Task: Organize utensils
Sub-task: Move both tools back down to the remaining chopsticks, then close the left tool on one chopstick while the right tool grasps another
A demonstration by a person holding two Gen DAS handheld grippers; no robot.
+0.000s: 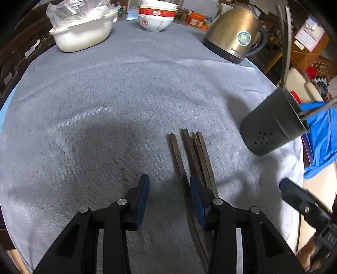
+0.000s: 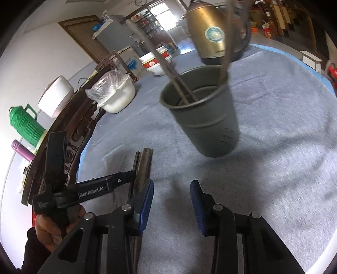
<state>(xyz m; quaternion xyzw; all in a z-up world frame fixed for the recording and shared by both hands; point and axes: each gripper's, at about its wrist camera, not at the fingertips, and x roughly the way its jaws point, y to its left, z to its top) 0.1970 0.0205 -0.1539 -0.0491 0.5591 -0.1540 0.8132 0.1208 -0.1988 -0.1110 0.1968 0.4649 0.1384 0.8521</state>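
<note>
- Four dark brown chopsticks (image 1: pixel 190 156) are seen lying loose on the grey tablecloth (image 1: pixel 118 101), side by side and partly overlapping, with square-cut ends pointing away from the left wrist camera.
- One dark grey metal utensil holder (image 2: pixel 202 113), with small holes punched near its base, is seen beyond and to the right of them; it looks tilted, though lens distortion cannot be ruled out. Several long thin utensils (image 2: pixel 168 71) are held in it, leaning against the rim; their exact number cannot be told.
- The left gripper (image 1: pixel 169 185) is held low over the cloth with its blue-padded jaws spread apart and nothing between them; its right finger lies over the near part of the chopsticks.
- The right gripper (image 2: pixel 171 191) is likewise held with jaws apart and nothing gripped, pointed toward the holder, just beside the chopsticks.
- One brass-coloured kettle (image 1: pixel 236 31) is seen at the far side.
- Stacked red-and-white bowls (image 1: pixel 157 16) and one white tub (image 1: pixel 84 33) covered with plastic film are placed along the far edge.
</note>
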